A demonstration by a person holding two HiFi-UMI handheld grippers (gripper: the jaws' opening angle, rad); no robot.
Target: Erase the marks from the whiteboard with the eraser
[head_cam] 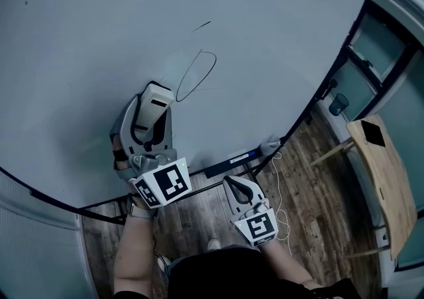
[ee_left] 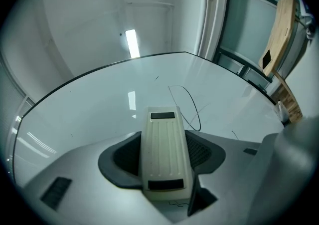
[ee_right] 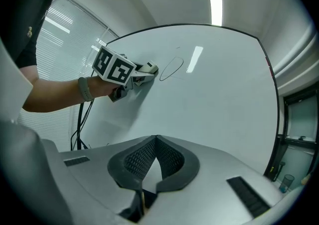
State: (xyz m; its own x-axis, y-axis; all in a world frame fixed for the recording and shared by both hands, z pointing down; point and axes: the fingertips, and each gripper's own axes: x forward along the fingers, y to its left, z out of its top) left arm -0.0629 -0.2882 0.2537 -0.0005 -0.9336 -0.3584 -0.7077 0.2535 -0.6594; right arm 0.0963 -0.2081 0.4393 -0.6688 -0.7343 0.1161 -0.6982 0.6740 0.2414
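As it seems light and stiff, the cream ribbed plastic eraser (ee_left: 166,154) is clamped by its long sides in the left gripper (head_cam: 154,115). The right gripper (ee_right: 155,141) is closed on nothing.

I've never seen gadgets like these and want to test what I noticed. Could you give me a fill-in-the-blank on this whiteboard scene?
1. The left gripper grips a pale ____ between its fingers.
2. The right gripper has its fingers ____, with nothing between them.
3. The black loop is drawn on the ____.
Missing words: eraser; shut; whiteboard.
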